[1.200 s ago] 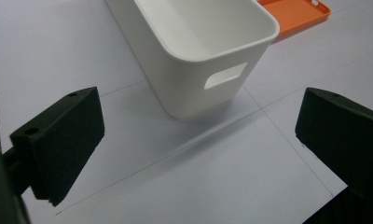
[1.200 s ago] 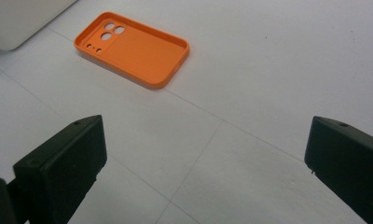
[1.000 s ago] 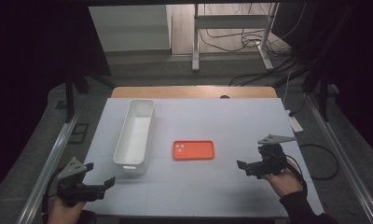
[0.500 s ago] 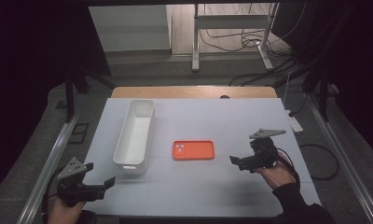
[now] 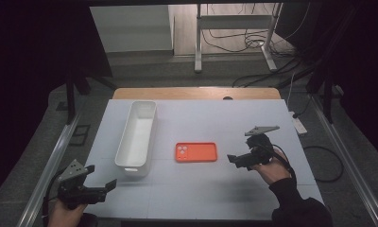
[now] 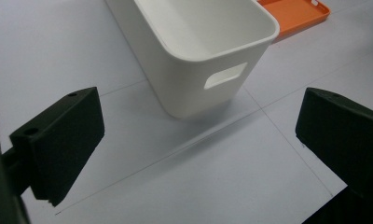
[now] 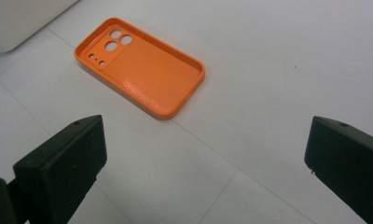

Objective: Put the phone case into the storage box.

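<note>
Right hand-held gripper (image 5: 236, 160) has closed in on orange phone case (image 5: 195, 152), jaws wide; left hand-held gripper (image 5: 102, 188) idle, open. We approach low w/ jaws straddling case's short edge, on worktop (image 5: 253, 123).

Light level: I see the surface (image 5: 201, 189) evenly bright, the room around it nearly black.
Source: overhead, I judge; another bright patch lies on the floor beyond the surface's far edge.
Shadows: soft, just under the white bin (image 6: 208, 56) beside its handle end.
Glare: none on the surface.
Focus: bin and orange phone case (image 7: 140, 65) sharp; the near jaws look slightly soft.
</note>
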`<act>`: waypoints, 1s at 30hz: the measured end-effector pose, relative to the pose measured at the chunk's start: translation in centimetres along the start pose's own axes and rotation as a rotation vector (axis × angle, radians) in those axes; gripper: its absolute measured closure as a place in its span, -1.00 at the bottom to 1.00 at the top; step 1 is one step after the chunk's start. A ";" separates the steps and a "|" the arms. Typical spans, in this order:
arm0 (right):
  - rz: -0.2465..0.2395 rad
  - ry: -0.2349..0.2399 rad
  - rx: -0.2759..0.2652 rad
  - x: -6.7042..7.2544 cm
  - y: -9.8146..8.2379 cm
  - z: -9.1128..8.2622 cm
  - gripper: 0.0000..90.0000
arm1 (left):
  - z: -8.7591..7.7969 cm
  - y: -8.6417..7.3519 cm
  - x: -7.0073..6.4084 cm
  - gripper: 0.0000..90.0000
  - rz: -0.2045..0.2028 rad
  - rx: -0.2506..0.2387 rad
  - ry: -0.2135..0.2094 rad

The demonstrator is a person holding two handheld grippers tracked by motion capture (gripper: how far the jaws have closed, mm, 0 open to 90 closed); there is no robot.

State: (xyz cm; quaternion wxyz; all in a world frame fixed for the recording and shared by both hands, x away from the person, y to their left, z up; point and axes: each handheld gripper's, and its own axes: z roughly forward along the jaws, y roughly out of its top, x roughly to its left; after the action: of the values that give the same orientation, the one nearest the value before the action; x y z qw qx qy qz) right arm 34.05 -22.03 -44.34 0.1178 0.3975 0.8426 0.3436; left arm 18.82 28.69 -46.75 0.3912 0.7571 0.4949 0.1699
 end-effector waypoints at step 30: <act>-0.020 0.033 0.055 0.8 3.0 4.1 -1.00 | 0.1 0.0 0.1 -0.96 -0.003 0.004 -0.007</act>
State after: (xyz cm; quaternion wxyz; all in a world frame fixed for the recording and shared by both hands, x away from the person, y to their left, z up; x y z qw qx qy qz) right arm 37.27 -18.09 -45.28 0.0960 0.3865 0.8575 0.3256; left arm 18.91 28.72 -46.78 0.3917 0.7577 0.4950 0.1658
